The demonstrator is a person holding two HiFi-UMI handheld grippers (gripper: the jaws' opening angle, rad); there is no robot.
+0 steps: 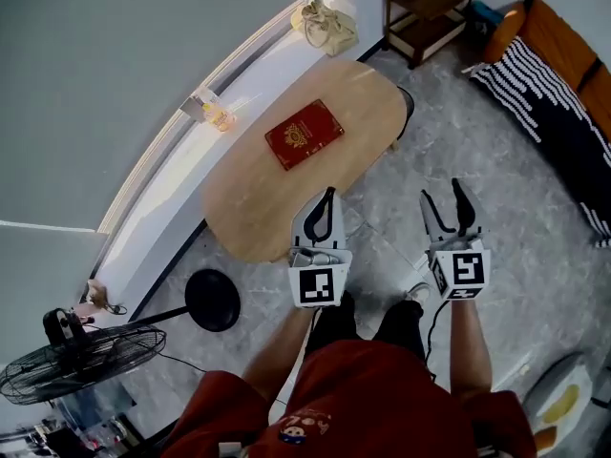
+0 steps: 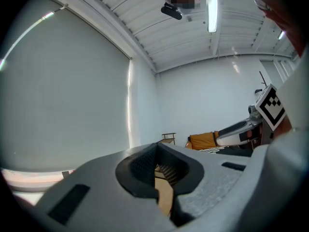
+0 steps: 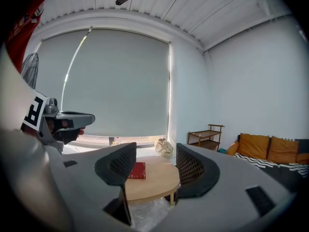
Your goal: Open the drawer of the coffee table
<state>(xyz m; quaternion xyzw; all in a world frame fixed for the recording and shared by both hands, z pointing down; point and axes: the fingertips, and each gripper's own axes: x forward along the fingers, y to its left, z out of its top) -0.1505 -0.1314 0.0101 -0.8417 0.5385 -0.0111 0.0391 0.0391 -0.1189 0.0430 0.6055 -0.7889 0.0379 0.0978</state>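
Containers first: a cream bag (image 1: 327,25) sits on the window ledge (image 1: 256,72) at upper centre of the head view, and we can't see its contents. A wooden shelf unit (image 1: 430,8) stands top right.

The coffee table (image 1: 277,194) is mid-frame, with an oval wood top and a red book (image 1: 304,134) lying flat near its far end. We can't pick out the drawer front from any angle; it's probably under the top.

The left gripper (image 1: 330,197) hangs over the table's near edge, jaws pressed together with nothing between them. The right gripper (image 1: 442,195) is over the grey floor (image 1: 477,132) right of the table, jaws spread and empty, with table and book in sight between them.

The table's far long edge runs close to the ledge. The near and right sides open onto floor. A striped couch (image 1: 549,93) is at far right. A fan (image 1: 81,351) is at lower left, and its black round base (image 1: 212,300) is just off the table's lower-left end.
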